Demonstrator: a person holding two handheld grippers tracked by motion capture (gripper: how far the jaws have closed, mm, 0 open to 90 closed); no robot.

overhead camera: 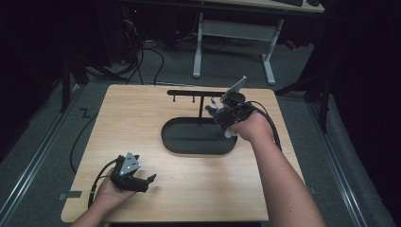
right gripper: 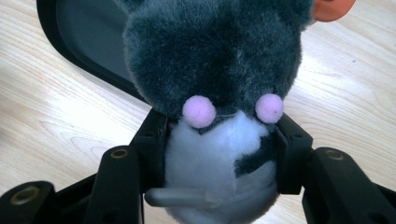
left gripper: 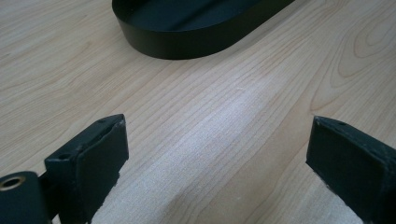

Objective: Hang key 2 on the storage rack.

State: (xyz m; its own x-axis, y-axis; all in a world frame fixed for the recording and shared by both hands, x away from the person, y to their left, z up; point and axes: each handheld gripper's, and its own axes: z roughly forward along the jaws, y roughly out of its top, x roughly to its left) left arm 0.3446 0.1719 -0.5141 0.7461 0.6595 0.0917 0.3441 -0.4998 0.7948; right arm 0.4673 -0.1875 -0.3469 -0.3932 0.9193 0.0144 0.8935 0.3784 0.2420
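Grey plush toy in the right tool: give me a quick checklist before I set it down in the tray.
1. Grip: right tool is closed on the grey and white plush toy at its white belly, pads pressing both sides: ok.
2. Toy's place: high view shows it over the right end of the black oval metal tray: ok.
3. Tray floor below: looks bare: ok.
4. Black T-shaped hanger stand in the tray: close beside the right tool, contact cannot tell.
5. Left tool: open, nothing between its jaws, resting over the light wooden table, apart from the tray: ok.

White-legged desk [overhead camera: 234, 28] and dark cables, perhaps, behind the table [overhead camera: 142, 123].
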